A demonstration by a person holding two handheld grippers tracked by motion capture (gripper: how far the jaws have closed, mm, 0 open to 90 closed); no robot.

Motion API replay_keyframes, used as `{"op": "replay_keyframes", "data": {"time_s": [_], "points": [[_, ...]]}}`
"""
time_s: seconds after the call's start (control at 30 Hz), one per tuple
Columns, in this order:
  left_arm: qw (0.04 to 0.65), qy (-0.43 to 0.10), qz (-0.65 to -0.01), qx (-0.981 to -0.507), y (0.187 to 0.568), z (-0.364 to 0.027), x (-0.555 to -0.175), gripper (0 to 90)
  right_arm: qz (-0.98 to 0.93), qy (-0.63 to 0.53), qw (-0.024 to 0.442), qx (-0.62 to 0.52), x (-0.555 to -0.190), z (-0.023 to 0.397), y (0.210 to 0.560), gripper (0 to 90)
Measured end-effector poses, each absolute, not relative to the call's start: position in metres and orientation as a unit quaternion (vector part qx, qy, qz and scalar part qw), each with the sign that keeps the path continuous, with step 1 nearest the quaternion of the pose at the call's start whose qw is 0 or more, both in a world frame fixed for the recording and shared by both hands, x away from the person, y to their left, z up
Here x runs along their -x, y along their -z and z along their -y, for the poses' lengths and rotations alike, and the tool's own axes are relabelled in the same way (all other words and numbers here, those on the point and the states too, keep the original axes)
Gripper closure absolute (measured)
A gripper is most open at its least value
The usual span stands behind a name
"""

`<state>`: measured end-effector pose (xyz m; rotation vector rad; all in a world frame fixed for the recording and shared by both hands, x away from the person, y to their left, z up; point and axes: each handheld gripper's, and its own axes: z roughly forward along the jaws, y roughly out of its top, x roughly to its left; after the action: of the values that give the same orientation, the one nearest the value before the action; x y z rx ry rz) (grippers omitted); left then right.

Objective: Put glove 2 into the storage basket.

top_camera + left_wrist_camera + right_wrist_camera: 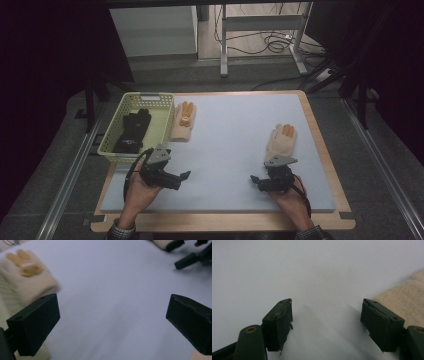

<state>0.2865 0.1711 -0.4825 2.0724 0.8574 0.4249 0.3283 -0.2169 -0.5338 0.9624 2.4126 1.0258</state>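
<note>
Nearest the high camera, two hands come in from the bottom edge, each holding a black two-jaw gripper over a pale blue-grey mat (230, 150) that covers a wooden table top (327, 165).

Left gripper (184, 176) sits low at the left of the mat, its jaws pointing toward the middle. Seen along its own jaws, they stand wide apart with only bare mat between them; nothing is held. Up and to the left in that gripper view lies a cream knitted glove with orange fingertips (25, 275), blurred.

Right gripper (255, 181) rests at the lower right of the mat, jaws pointing left across it. Its gripper view shows the jaws spread wide over bare mat, with nothing between them.

Just behind the right gripper lies a second cream knitted glove with orange fingertips (281, 141). Its long axis runs away from the person, cuff toward the gripper, fingers pointing to the far edge of the table. The first cream glove lies just beside the right wall of a pale yellow plastic lattice basket (111, 145) at the far left, its long axis and fingers running the same way. Inside the basket rests a black glove (132, 131), also lengthwise, fingers toward the far side.
</note>
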Motion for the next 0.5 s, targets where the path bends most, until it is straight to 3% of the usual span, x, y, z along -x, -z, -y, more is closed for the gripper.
{"op": "replay_keyframes", "data": {"time_s": [0.27, 0.5], "points": [[0.365, -0.161, -0.331, -0.855, 0.528, -0.150, -0.282, 0.0, -0.850, -0.361, 0.175, -0.341, -0.328, 0.217, 0.534, 24.2], [0.340, -0.160, -0.354, -0.856, 0.548, -0.154, -0.286, 0.0, -0.850, -0.361, 0.174, -0.342, -0.328, 0.217, 0.534, 24.1]]}}
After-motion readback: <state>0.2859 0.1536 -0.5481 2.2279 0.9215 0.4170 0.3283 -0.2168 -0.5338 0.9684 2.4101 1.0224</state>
